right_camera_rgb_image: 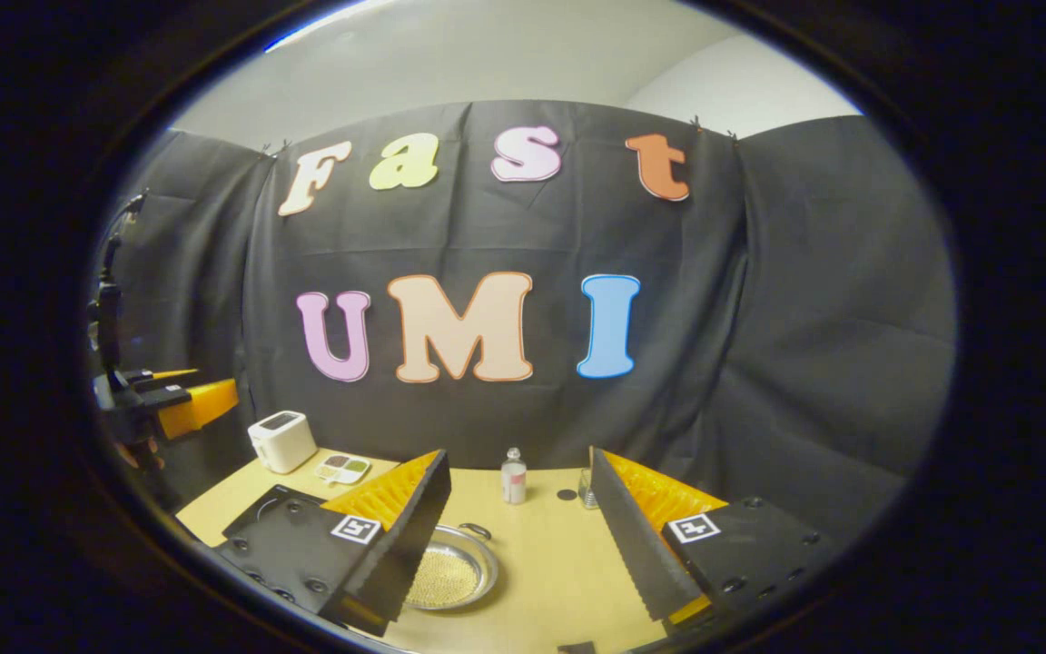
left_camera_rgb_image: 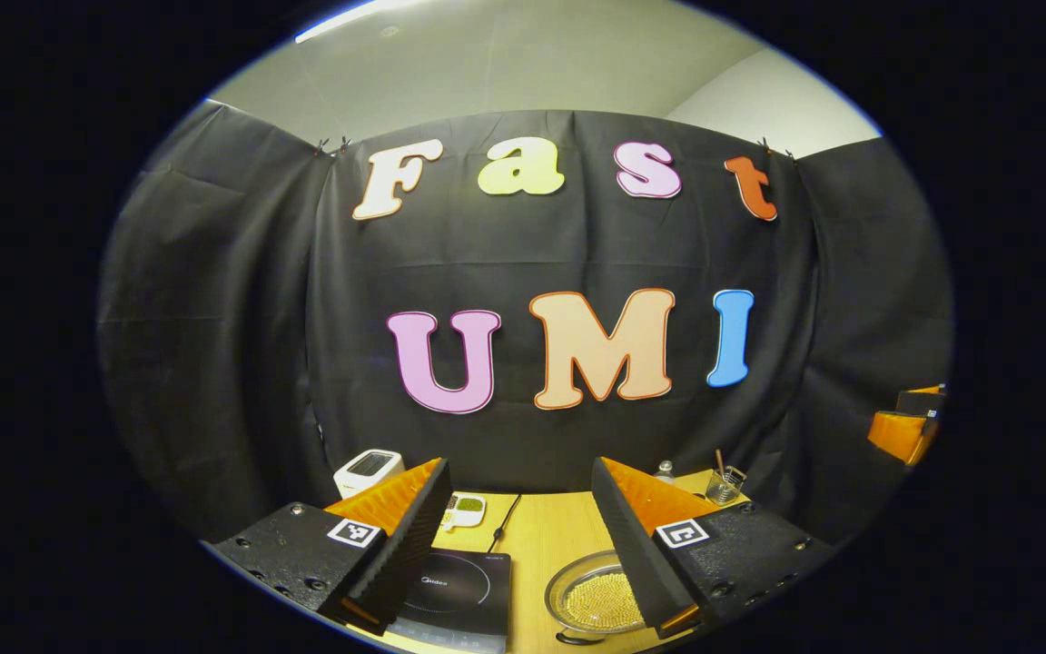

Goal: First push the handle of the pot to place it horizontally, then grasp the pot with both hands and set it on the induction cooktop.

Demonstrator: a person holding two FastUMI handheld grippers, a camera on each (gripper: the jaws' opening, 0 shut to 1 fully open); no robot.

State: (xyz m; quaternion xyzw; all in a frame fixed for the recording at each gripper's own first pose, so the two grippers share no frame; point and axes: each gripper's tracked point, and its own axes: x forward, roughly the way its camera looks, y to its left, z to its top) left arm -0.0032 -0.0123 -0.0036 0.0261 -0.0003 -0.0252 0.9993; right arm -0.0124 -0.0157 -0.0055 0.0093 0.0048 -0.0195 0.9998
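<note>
Spread fingers (left_camera_rgb_image: 405, 536) of the left gripper (left_camera_rgb_image: 518, 545) and right gripper (right_camera_rgb_image: 518, 536) are held above the desk (right_camera_rgb_image: 559, 563), nothing pinched; the pot (left_camera_rgb_image: 591, 595) sits beside the induction cooktop (left_camera_rgb_image: 464, 590), so its handle (right_camera_rgb_image: 475, 530) is best nudged sideways gently.

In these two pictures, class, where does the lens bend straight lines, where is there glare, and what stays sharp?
Left gripper view: the wooden table and cloth edges curve toward the rim; a bright ceiling light strip glares at top left; the open left gripper and pot look sharp. Right gripper view: the same bowing; the pot and small bottle are crisp, and the rim darkens.
</note>
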